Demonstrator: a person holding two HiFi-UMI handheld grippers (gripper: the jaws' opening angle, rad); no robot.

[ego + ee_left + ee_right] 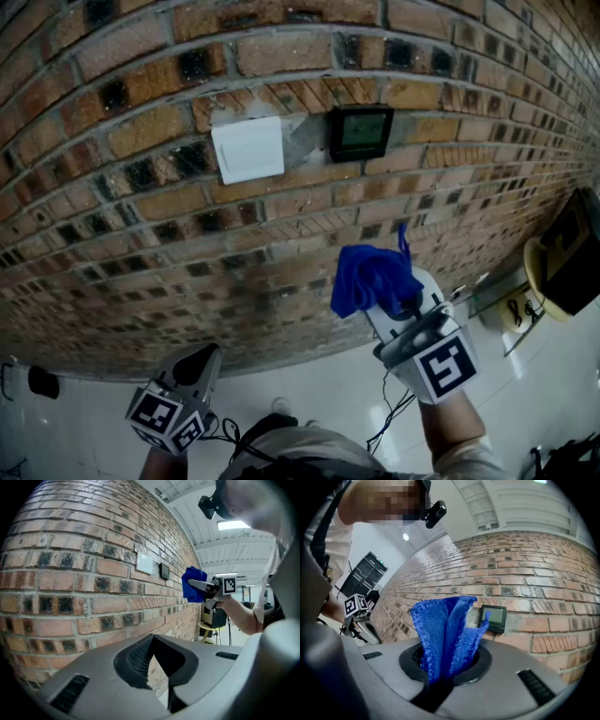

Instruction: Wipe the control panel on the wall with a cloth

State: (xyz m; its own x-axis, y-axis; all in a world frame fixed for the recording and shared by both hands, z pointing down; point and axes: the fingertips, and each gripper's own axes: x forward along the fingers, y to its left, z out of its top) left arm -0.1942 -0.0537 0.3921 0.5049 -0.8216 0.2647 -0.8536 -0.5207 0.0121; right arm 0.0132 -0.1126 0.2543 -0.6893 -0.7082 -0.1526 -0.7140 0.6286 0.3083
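The dark control panel (360,133) with a greenish screen is mounted on the brick wall (141,206), right of a white switch plate (248,150). My right gripper (394,302) is shut on a bunched blue cloth (372,279), held below the panel and apart from the wall. In the right gripper view the cloth (443,632) stands up out of the right gripper (445,667), with the panel (494,617) just behind it. My left gripper (200,364) hangs low at the left, shut and empty. The left gripper view shows the left gripper (159,667), the panel (164,571) and the cloth (192,585).
A black box (577,253) sits on a round yellow stool (536,281) by the wall at the right, with cables (520,309) below it. A small dark object (42,382) lies on the white floor (84,422) at the left.
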